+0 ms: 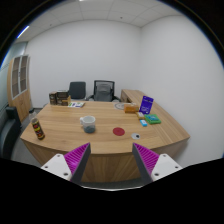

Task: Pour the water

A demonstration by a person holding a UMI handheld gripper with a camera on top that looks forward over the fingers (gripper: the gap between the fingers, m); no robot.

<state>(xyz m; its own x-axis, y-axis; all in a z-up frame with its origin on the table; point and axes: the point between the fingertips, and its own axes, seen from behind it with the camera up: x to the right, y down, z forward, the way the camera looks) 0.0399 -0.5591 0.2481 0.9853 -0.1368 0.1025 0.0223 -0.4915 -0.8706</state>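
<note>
1. The gripper is seen nearest, its two fingers spread wide apart with nothing held between the purple pads.
2. Beyond the fingers, a wooden table with a curved front edge is seen, well apart from the gripper.
3. On the table's left part, a dark bottle is seen standing upright.
4. Near the table's middle, a clear cup is seen upright; its contents cannot be told.
5. To the right of the cup, a small red disc is seen lying flat, and further right a green item is placed near the edge.
6. Behind that, a purple box is seen upright.
7. At the far side, two black office chairs are set against the white wall, and a wooden cabinet is seen to the left.
</note>
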